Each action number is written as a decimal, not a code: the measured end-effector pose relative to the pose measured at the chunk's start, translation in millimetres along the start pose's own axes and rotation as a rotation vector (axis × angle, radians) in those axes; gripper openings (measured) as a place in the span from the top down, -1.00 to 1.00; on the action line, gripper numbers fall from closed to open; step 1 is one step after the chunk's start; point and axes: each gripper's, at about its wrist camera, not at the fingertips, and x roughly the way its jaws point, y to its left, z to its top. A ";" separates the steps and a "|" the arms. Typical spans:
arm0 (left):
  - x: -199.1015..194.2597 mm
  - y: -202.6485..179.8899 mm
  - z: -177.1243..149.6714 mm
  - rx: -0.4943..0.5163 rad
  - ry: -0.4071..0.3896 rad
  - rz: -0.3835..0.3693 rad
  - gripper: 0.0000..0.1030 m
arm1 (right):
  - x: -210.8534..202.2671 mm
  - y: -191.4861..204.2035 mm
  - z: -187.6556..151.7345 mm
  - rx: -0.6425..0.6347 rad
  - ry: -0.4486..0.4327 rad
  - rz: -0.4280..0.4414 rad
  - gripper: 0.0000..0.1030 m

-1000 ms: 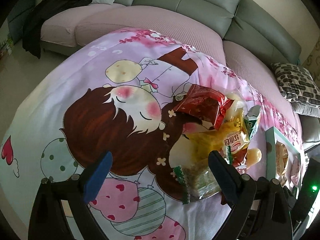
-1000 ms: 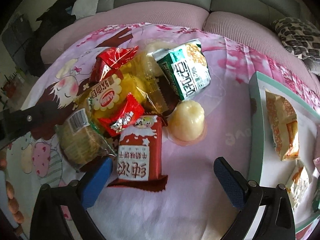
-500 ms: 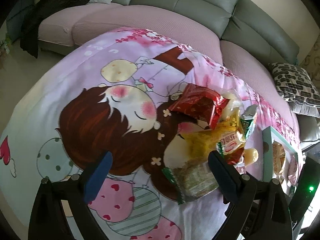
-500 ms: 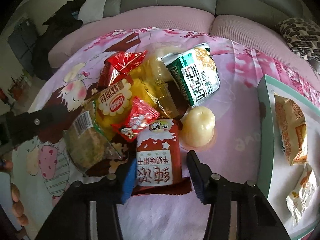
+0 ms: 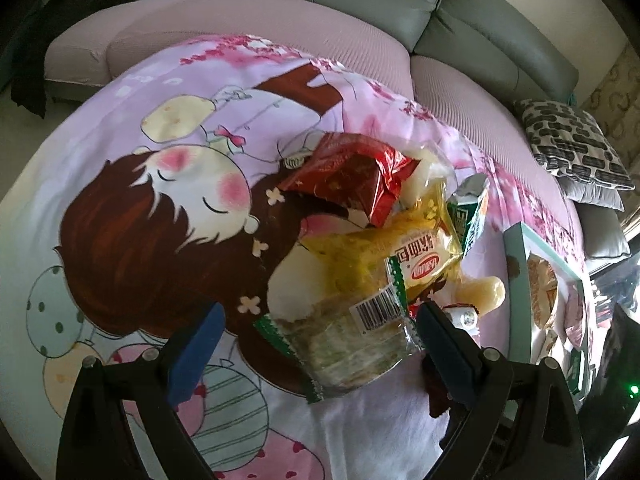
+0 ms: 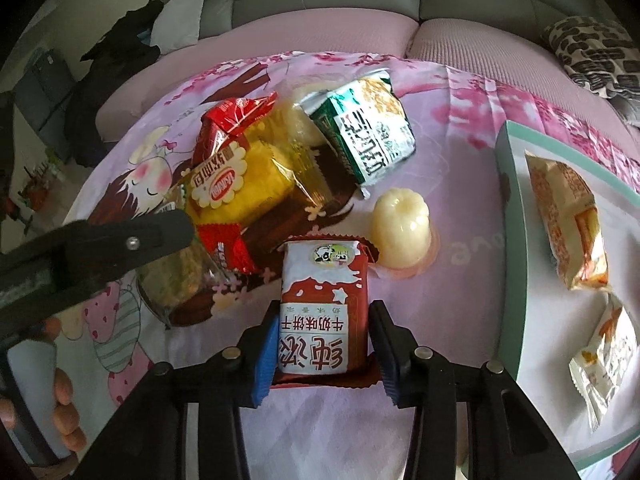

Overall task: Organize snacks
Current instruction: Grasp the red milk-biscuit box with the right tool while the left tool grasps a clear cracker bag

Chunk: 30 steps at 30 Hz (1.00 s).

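Observation:
A pile of snacks lies on the pink cartoon cloth. My right gripper is shut on a red-and-white biscuit pack, its blue pads pressing both sides. A pale jelly cup sits just right of the pack. Behind are a yellow bread bag, a green-and-white pack and a red pack. My left gripper is open around a clear cake pack with a barcode. The yellow bread bag and red pack lie beyond it.
A teal-rimmed white tray at the right holds several orange snack packs. It also shows in the left wrist view. A grey and pink sofa curves behind, with a patterned cushion at right.
My right gripper has moved forward and closed on the red-and-white biscuit pack. My left gripper has moved closer to the clear cake pack and stays open.

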 end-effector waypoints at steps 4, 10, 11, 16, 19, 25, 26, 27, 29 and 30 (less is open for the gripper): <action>9.0 -0.8 -1.3 -0.024 0.023 -0.025 -0.87 | -0.9 -2.5 -1.9 0.007 0.001 0.004 0.13; 18.3 -8.3 -5.0 -0.013 0.051 -0.031 -0.69 | -1.9 -4.0 -2.7 0.014 0.003 0.007 0.13; 17.8 -9.3 -5.2 -0.010 0.051 -0.037 -0.40 | -2.2 -4.4 -2.8 0.016 0.003 0.007 0.13; 16.9 -11.9 -5.5 -0.009 0.052 -0.054 0.00 | -2.5 -5.3 -3.4 0.026 0.005 0.008 0.13; 16.1 -12.3 -6.1 -0.005 0.050 -0.063 0.09 | -3.6 -6.2 -4.1 0.030 0.004 0.010 0.13; 10.7 -15.6 -6.4 0.009 0.032 -0.082 0.54 | -9.7 -9.3 -6.8 0.052 -0.003 0.025 0.14; 10.1 -16.1 -6.5 0.009 0.030 -0.081 0.55 | -11.2 -9.8 -7.4 0.054 -0.004 0.027 0.14; 9.9 -16.3 -6.0 0.009 0.028 -0.081 0.55 | -12.7 -10.3 -7.9 0.058 -0.006 0.031 0.15; 6.1 -15.9 -5.4 0.009 0.019 -0.080 0.56 | -15.5 -11.4 -8.5 0.062 -0.009 0.034 0.15; 4.3 -15.6 -5.0 0.008 0.013 -0.081 0.57 | -16.9 -12.2 -8.9 0.064 -0.011 0.034 0.15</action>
